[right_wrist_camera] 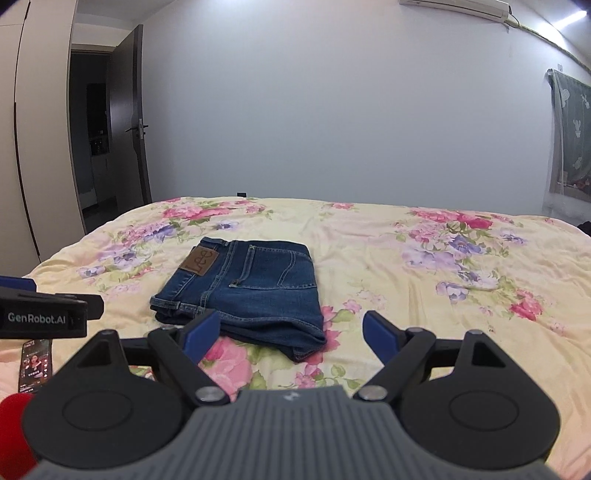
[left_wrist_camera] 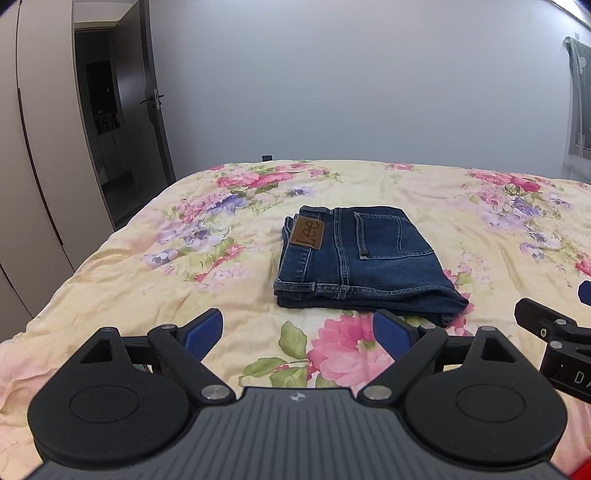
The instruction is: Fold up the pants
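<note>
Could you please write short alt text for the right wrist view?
Folded dark blue denim jeans with a brown leather waistband patch lie on a cream floral bedspread. The right gripper hangs nearby, jaws open and empty, pale wall behind.

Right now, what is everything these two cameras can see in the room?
jeans: one pair, dark blue, folded, lying in the middle of the bedspread, brown label up
bedspread: one, cream with pink and purple flowers, covering the bed
phone: one, screen lit, on the bedspread at the near left
door: one, dark, open, far left
wardrobe: pale, left wall
curtain: grey-green, right wall
air conditioner: white, top of wall
left gripper: black, blue pads, open, empty
right gripper: same, open, empty
</note>
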